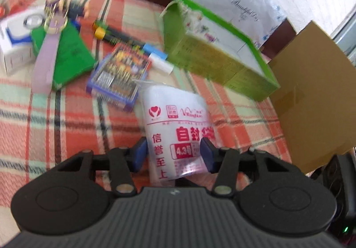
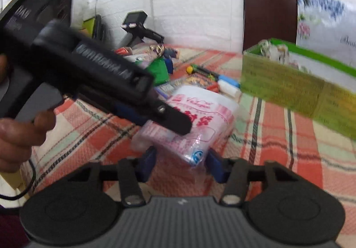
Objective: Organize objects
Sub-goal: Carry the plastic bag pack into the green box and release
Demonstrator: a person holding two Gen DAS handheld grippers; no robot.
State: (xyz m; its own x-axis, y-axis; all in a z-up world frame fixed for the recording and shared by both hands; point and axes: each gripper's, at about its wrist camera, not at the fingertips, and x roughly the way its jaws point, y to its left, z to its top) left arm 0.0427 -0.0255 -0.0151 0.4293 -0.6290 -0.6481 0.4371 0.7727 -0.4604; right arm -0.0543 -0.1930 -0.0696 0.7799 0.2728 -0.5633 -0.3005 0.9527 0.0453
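Note:
A clear pack of zip bags with red print [image 1: 178, 127] lies on the plaid cloth [image 1: 66, 127]. My left gripper [image 1: 173, 154] is open, its blue pads on either side of the pack's near end. In the right wrist view the same pack [image 2: 200, 118] lies ahead of my open, empty right gripper [image 2: 182, 165], and the left gripper's black body [image 2: 93, 74] reaches over the pack from the left. A green open box [image 1: 222, 56] stands at the right; it also shows in the right wrist view [image 2: 289, 87].
A blue-edged card pack [image 1: 120, 72], a green packet [image 1: 69, 56] under a lilac watch [image 1: 49, 47], a white box [image 1: 13, 47], markers [image 1: 115, 36] and an eraser [image 1: 158, 56] lie beyond. A brown carton [image 1: 311, 103] stands right. A dark chair back [image 2: 267, 16] is behind.

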